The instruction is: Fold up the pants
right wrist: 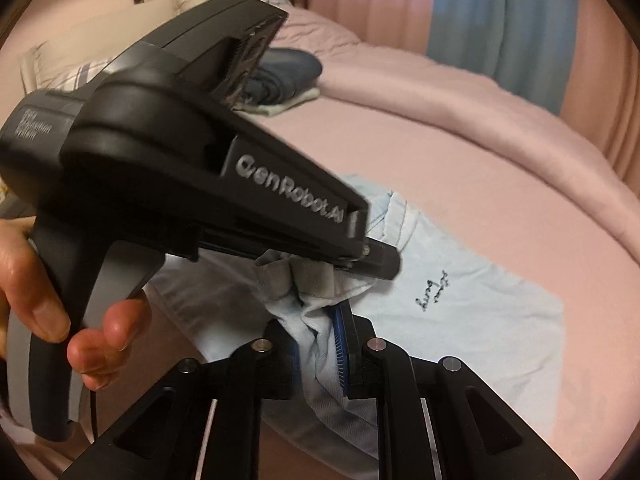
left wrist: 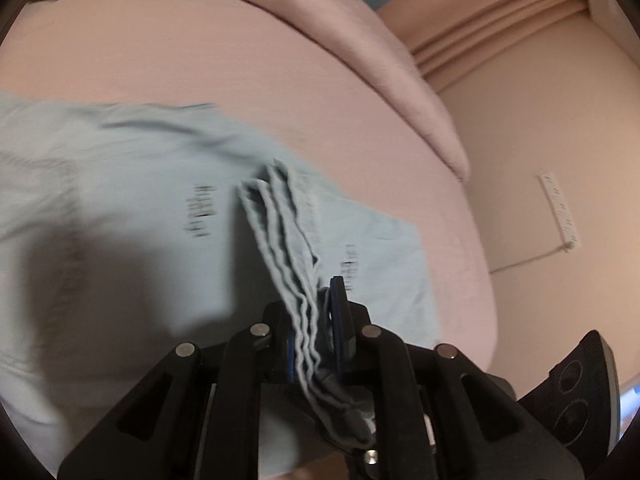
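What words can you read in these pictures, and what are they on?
"GenRobot.AI": raised letters on the side of the left gripper, seen from the right wrist camera.
Small pale label on the back of that gripper: too blurred to read.
Dark cursive writing on the light blue pants: too small to read, and smeared in the left wrist view.

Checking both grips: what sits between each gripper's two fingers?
Bunched light blue pants fabric: stacked hem edges in the left gripper, left wrist view; a thick fold in the right gripper, right wrist view.
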{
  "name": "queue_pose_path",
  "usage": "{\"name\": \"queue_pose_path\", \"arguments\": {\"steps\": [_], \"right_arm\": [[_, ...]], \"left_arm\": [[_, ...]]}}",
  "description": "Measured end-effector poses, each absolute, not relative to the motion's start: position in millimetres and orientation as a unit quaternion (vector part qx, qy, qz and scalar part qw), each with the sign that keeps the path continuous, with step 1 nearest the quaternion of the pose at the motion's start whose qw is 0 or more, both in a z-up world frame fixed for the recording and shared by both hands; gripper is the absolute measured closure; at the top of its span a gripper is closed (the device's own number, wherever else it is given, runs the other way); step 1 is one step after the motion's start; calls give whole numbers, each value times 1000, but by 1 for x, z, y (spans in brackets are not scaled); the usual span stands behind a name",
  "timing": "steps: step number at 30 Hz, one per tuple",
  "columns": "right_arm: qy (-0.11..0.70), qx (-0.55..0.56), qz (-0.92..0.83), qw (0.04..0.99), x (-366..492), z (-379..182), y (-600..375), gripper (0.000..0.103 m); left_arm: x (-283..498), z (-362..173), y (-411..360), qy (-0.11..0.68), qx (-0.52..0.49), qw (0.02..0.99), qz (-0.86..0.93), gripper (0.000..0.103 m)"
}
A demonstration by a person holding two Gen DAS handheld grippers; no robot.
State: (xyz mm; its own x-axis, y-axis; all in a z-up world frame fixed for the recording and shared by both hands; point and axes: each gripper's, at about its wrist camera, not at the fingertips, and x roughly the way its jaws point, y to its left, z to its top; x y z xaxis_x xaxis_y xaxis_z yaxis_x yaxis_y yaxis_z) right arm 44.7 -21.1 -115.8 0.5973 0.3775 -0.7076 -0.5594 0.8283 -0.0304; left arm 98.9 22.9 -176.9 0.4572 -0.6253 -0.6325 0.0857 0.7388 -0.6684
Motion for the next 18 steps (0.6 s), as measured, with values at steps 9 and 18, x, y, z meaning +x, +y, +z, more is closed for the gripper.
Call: {"name": "queue_pose_path", "arguments": {"steps": [9,18], "right_arm": [[388,13,328,861,41,-90,-98,55],[428,-14,181,885,46,-110,-166,68]], "left_arm": [[80,-156,70,427,-290,843,-150,47],[71,-138,-7,413,-284,817,-285,48]]}}
